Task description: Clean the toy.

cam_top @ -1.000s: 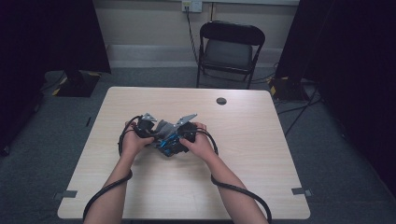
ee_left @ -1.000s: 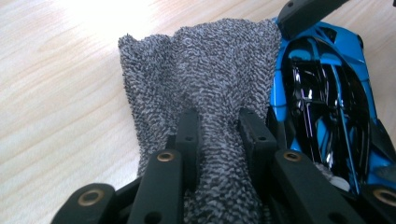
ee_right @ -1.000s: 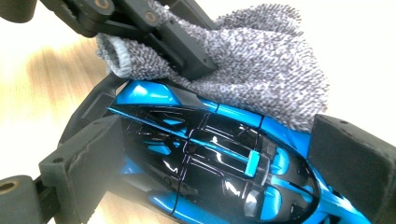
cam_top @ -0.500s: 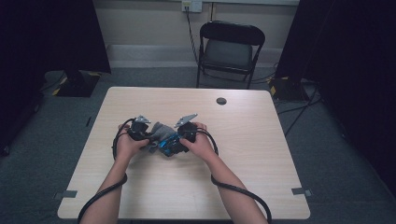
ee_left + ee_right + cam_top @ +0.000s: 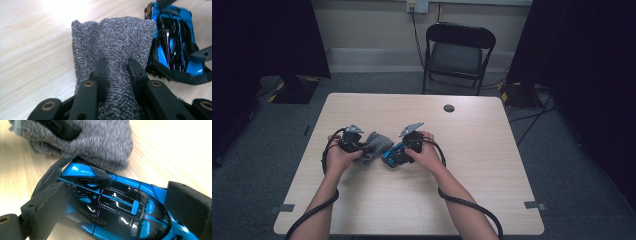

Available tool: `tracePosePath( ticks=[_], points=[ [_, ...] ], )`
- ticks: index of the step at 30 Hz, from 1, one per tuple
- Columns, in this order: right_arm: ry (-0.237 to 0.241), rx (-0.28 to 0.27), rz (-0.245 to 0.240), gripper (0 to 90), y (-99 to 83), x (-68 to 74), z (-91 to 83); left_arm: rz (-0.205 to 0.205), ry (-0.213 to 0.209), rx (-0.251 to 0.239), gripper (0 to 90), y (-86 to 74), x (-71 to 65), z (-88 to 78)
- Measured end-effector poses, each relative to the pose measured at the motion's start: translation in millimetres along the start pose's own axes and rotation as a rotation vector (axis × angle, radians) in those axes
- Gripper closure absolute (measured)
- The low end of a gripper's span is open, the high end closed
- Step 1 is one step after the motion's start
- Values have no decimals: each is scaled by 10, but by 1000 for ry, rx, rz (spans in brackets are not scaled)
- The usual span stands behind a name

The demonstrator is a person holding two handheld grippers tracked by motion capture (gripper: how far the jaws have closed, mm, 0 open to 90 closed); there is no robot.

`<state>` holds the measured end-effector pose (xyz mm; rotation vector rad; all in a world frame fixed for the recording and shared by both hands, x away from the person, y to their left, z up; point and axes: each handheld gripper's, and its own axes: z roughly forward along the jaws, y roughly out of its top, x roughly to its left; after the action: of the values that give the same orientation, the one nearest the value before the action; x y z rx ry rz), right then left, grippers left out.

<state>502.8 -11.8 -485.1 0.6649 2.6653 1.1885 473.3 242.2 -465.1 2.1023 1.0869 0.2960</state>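
Observation:
A grey knitted cloth (image 5: 112, 37) is bunched between the jaws of my left gripper (image 5: 117, 67), which is shut on it. In the high view the cloth (image 5: 376, 144) lies just left of a blue and black toy car (image 5: 391, 156) at the table's middle, with the left gripper (image 5: 365, 146) on its left side. My right gripper (image 5: 117, 206) holds the toy car (image 5: 100, 195) across its body, a pad pressed on each side. The cloth (image 5: 100, 142) sits just beyond the car's tail. In the high view the right gripper (image 5: 398, 154) comes in from the car's right.
A small black round disc (image 5: 449, 108) lies near the far edge of the wooden table (image 5: 472, 175). A black folding chair (image 5: 457, 50) stands behind the table. Black cables trail from both grippers along the person's forearms toward the near edge.
The left gripper has drawn the grey cloth a little to the left, away from the toy car. The right gripper and the car have stayed in place.

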Motion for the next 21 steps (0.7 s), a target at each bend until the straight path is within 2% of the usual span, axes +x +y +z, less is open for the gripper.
tracePosePath(
  ticks=[2,7,12,16,21],
  points=[
    [0,2,0,30,3,0,0,-4,13,-23,721,39,21,-5],
    [1,4,0,30,4,-2,-1,3,31,-30,716,169,57,67],
    [3,-1,2,30,-1,-3,0,18,28,-18,713,296,47,234],
    [2,-1,2,30,-1,-1,0,13,34,-16,711,378,1,368],
    [-1,-6,0,30,-8,2,0,32,44,14,708,465,-66,535]
  ],
)
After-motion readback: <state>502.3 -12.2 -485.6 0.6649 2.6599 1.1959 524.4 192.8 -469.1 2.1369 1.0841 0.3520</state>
